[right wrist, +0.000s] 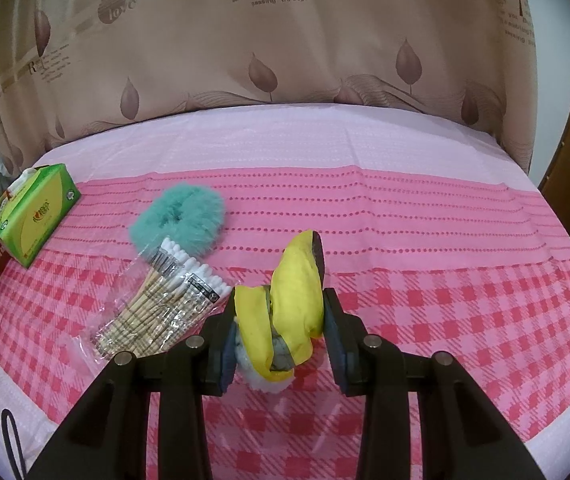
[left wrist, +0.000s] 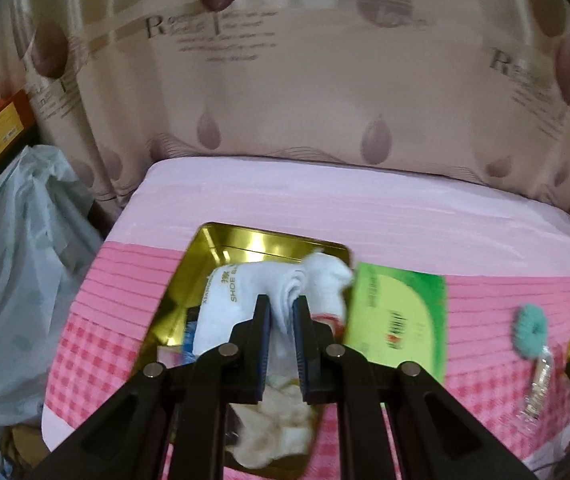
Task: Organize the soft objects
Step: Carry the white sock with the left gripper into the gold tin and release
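Observation:
My left gripper is shut on a white cloth shoe bag and holds it over the open gold tin, which has a cream cloth inside. My right gripper is shut on a yellow and grey soft toy just above the pink checked cloth. A teal fluffy scrunchie lies left of it; it also shows in the left wrist view.
A green tissue box stands beside the tin; it also shows in the left wrist view. A bag of cotton swabs lies by the scrunchie. A curtain hangs behind the table. A plastic bag sits off the left edge.

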{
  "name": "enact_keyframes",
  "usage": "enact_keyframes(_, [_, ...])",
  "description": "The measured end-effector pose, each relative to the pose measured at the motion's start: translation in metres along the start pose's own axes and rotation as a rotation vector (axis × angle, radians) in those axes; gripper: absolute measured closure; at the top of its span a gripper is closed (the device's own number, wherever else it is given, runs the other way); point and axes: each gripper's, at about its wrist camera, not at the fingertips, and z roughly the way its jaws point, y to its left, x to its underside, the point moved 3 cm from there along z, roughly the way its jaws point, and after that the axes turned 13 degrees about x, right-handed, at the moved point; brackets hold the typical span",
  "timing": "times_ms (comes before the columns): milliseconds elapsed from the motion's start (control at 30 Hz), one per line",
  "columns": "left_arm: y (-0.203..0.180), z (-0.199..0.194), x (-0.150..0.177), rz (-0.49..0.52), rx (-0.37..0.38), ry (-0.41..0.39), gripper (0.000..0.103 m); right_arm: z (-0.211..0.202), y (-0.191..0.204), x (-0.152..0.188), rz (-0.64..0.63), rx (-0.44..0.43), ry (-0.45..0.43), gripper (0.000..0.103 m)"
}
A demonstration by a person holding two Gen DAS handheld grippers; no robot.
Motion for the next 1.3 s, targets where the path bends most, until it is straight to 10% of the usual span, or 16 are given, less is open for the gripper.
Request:
enact_keyframes(700, [0.063,0.072,-0.003,-0.089,-0.054,0.092,0.089,0.009,0.008,0.004,-0.037,0.039,-0.001,0.069])
enact_keyframes(933, [0.066,0.074,0.0,-0.089,-0.058,0.102,0.062,0.01,0.009,0.003,-0.039,0.045,-0.002,0.069])
enact_keyframes(1300, [0.051,0.025,0.008,-0.063,-0.075,0.014,0.056,-0.004,0.011,-0.004,-0.045,0.047,-0.044,0.069])
